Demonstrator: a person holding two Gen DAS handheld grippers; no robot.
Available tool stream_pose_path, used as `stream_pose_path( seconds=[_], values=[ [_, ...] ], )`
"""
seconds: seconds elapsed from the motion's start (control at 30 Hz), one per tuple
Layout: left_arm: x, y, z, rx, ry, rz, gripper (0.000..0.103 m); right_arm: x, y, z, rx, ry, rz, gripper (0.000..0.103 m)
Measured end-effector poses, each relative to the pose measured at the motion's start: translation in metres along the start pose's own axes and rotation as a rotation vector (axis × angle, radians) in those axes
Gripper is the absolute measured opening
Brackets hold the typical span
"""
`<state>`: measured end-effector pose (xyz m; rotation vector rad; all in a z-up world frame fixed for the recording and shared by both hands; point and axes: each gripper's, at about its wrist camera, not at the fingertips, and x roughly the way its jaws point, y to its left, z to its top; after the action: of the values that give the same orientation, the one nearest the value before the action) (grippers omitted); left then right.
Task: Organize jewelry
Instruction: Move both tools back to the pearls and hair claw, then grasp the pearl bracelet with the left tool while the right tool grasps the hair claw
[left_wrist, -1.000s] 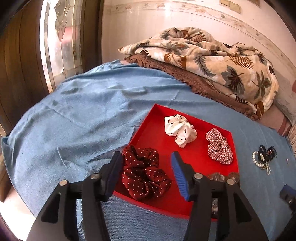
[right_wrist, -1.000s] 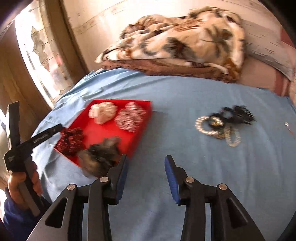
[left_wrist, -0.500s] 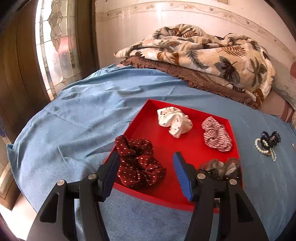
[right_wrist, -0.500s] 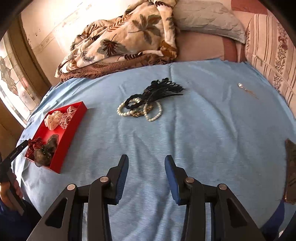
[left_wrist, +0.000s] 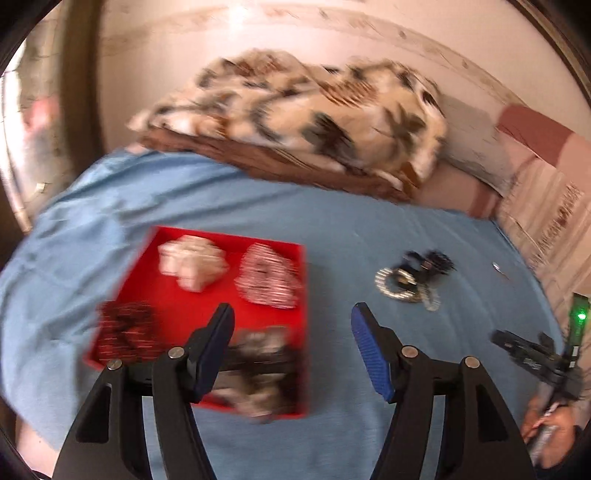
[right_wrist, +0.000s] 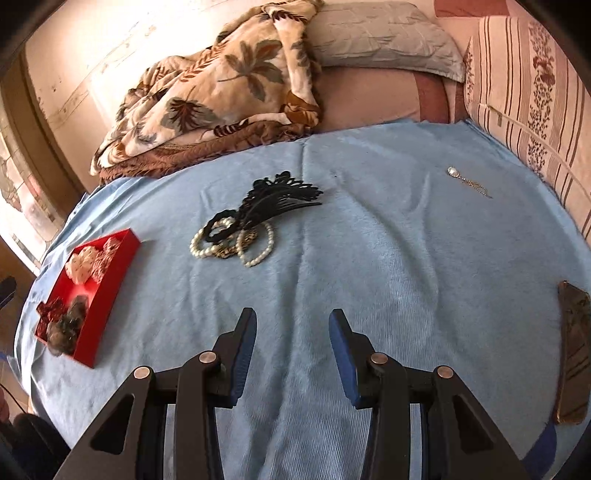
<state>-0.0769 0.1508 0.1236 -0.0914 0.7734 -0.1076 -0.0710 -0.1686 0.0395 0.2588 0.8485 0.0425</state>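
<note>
A red tray (left_wrist: 177, 306) on the blue bedspread holds several scrunchies: white (left_wrist: 192, 262), checked (left_wrist: 267, 280), dark red dotted (left_wrist: 125, 332) and a grey-brown one (left_wrist: 258, 373) at its near right corner. The tray also shows at the left of the right wrist view (right_wrist: 107, 295). A heap of pearl bracelets (right_wrist: 231, 242) and a black hair comb (right_wrist: 280, 197) lies mid-bed, also in the left wrist view (left_wrist: 410, 277). A small silver pendant (right_wrist: 465, 181) lies far right. My left gripper (left_wrist: 291, 350) is open and empty above the tray's right edge. My right gripper (right_wrist: 291, 350) is open and empty over bare bedspread.
A leaf-print blanket (right_wrist: 221, 96) and pillows (right_wrist: 376, 37) are piled at the head of the bed. A brown flat object (right_wrist: 572, 354) lies at the right edge. A striped pillow (right_wrist: 535, 92) lines the right side. A window is at the left.
The left view has swung right, blurred with motion, so the tray now sits left of its fingers. The right gripper has moved closer to the bracelet heap. Both stay open.
</note>
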Motion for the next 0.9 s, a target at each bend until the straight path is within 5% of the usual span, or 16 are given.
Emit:
stream_pose_path(
  seconds=[0.23,0.4,0.47,0.6,0.73,0.83,0.9],
  values=[
    [0.074,-0.063,0.015,0.020,0.103,-0.066,0.059,0.036,-0.025,0.015,0.058,0.012,0.056,0.044],
    [0.130,-0.091,0.016,0.055,0.162,-0.051,0.058,0.062,-0.040,0.040,0.167,0.032,0.187,0.048],
    [0.148,-0.096,0.016,0.065,0.179,-0.032,0.057,0.071,-0.042,0.054,0.202,0.017,0.230,0.060],
    [0.180,-0.098,0.017,0.059,0.223,-0.027,0.041,0.097,-0.039,0.078,0.278,0.021,0.316,0.061],
    [0.204,-0.099,0.024,0.035,0.245,-0.050,0.040,0.121,-0.033,0.091,0.293,0.036,0.334,0.061],
    [0.219,-0.104,0.027,0.029,0.270,-0.058,0.040,0.137,-0.031,0.095,0.288,0.053,0.318,0.058],
    [0.226,-0.110,0.028,0.039,0.271,-0.045,0.039,0.145,-0.032,0.096,0.290,0.064,0.322,0.044]
  ],
)
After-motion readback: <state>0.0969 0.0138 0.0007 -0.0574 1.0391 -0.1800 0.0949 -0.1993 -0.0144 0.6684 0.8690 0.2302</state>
